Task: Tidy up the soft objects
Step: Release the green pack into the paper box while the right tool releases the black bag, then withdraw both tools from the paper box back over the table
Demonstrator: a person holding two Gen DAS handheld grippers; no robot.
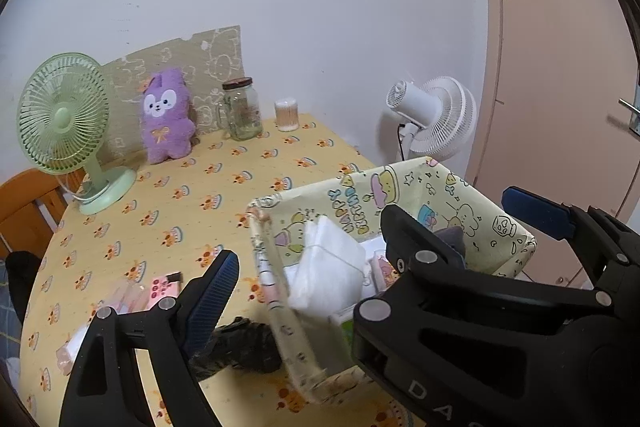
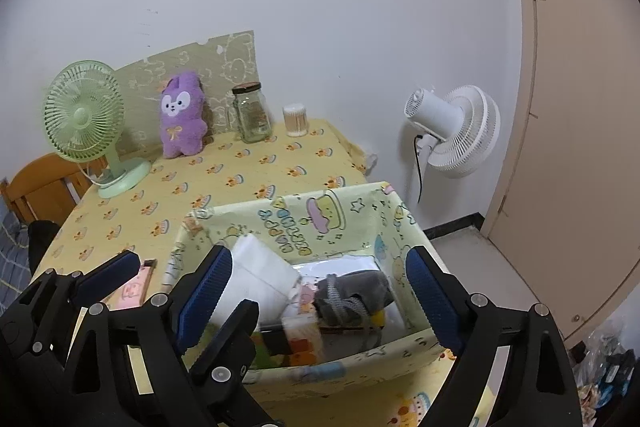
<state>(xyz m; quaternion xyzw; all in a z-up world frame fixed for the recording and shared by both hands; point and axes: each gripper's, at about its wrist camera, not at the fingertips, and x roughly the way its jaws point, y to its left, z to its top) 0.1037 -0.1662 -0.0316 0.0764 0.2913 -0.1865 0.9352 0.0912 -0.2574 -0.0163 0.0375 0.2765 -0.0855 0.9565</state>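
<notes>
The table [image 2: 248,171] in its yellow printed cloth filled the middle of both views, and the fabric storage box [image 2: 360,211] sat at its near edge, lower centre of the right wrist frame. Already inside: a white folded cloth [image 2: 260,275] against the left wall, a grey knitted piece [image 2: 352,293] lower right, and small packets beneath, too jumbled to name. So a good part of the sorting looked done. Still out, the purple plush [image 1: 166,115] stood upright at the back, upper left, well apart from the box. A dark bundle [image 1: 240,347] lay on the cloth just outside the box's left wall, bottom centre of the left wrist frame. A pink packet [image 1: 162,289] rested nearer the left edge. The right gripper [image 2: 320,299] hovered over the box, fingers spread wide, nothing between them. The left gripper [image 1: 372,247] was spread too, straddling the box wall, empty.
</notes>
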